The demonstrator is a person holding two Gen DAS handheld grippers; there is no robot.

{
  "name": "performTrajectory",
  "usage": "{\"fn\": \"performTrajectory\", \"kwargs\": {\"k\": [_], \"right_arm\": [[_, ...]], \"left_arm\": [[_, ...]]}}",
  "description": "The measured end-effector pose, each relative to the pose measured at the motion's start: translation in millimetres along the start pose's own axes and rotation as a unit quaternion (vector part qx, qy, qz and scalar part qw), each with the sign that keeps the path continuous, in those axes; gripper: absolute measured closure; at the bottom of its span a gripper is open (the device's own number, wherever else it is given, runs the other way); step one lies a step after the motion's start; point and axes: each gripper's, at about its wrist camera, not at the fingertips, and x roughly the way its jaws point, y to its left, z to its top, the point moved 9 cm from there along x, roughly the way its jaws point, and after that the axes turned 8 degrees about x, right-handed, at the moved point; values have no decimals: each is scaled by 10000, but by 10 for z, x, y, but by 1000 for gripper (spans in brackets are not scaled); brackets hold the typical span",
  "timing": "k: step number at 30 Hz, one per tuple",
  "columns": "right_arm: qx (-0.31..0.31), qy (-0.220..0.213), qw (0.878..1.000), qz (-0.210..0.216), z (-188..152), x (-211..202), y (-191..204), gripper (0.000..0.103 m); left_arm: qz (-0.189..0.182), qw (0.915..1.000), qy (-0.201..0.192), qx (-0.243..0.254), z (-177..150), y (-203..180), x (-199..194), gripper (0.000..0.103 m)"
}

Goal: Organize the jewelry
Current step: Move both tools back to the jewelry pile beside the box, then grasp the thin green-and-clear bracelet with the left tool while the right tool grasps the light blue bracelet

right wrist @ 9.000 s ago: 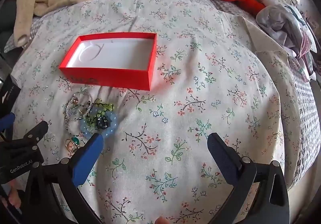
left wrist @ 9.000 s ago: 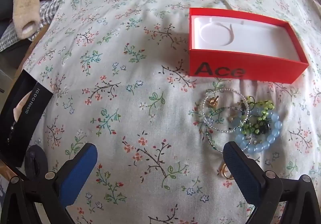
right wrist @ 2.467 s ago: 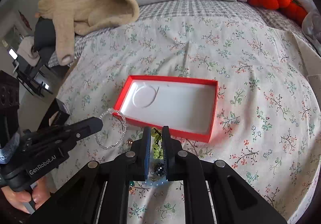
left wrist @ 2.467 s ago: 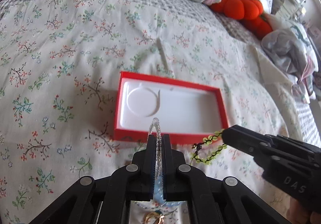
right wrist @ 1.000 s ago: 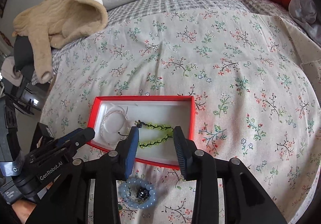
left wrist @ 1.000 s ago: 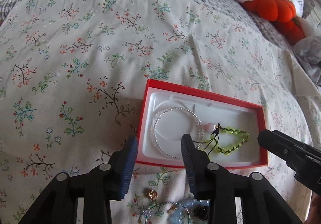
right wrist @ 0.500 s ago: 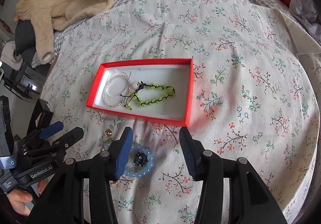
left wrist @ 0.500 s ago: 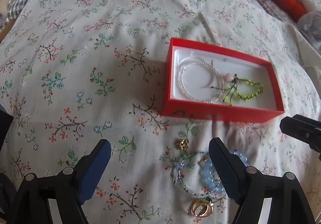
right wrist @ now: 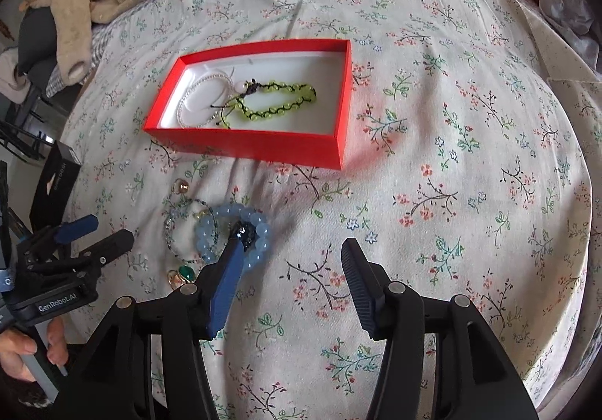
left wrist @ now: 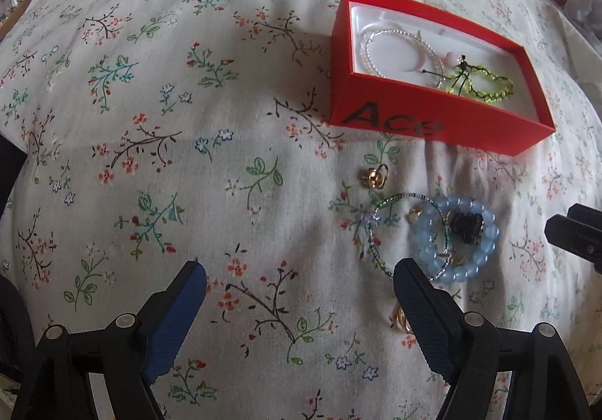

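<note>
Red box [right wrist: 259,147] sits on the floral bed cover [right wrist: 451,156], already holding the clear bead bracelet [left wrist: 391,47] and green bracelet [right wrist: 278,100]. Left tool [left wrist: 301,311] is wide open, empty; right tool [right wrist: 289,269] is open too, gripping nothing. Blue bead bracelet [right wrist: 233,232] lies loose on the bed just short of the box, with thin beaded ring [left wrist: 380,232], gold rings and a green-stone ring [right wrist: 184,274] around it. Bracelet touches the right tool's left finger tip, so it's off-centre to the left; right tool looks nearer. Likely next pick.
</note>
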Motion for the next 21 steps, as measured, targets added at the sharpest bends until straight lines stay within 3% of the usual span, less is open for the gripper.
{"fn": "performTrajectory", "kwargs": {"k": [9, 12, 14, 21], "right_arm": [[-153, 182, 9994, -234, -128, 164, -50, 46], [-131, 210, 9994, -257, -115, 189, -77, 46], [-109, 219, 9993, -273, -98, 209, -101, 46], [-140, 294, 9991, -269, -69, 304, -66, 46]], "left_arm": [[-211, 9997, -15, 135, -52, -107, 64, 21], [-344, 9992, 5, 183, -30, -178, 114, 31], [-445, 9988, 19, 198, -5, -233, 156, 50], [-565, 9977, 240, 299, 32, -387, 362, 80]]}}
